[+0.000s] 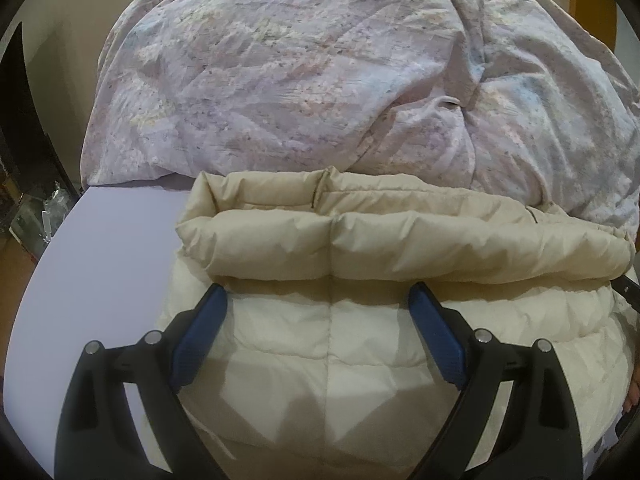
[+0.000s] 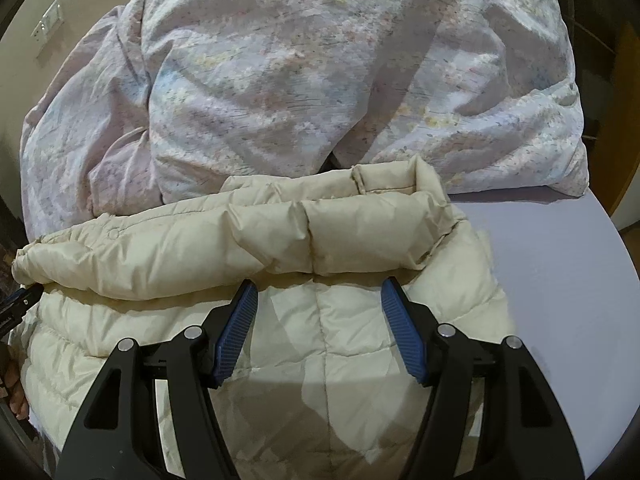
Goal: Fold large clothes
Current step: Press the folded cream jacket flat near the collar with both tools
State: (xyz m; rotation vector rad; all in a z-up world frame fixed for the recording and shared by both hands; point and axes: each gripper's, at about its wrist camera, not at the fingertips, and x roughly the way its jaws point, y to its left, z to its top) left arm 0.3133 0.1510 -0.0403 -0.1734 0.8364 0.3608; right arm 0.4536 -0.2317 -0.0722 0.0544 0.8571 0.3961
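My fingers [image 1: 436,336] are hanging spread over the jacket [image 1: 328,340]; I'm aiming both sets evenly at the far fold [image 2: 320,240].

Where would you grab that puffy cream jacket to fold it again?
Probably by the rolled edge of the jacket, one gripper near each end. Come in low from the near side, where both open grippers, left and right, already point at it. That thick roll stands raised above the flat part, so fingers can close around it; the duvet blocks the far side.
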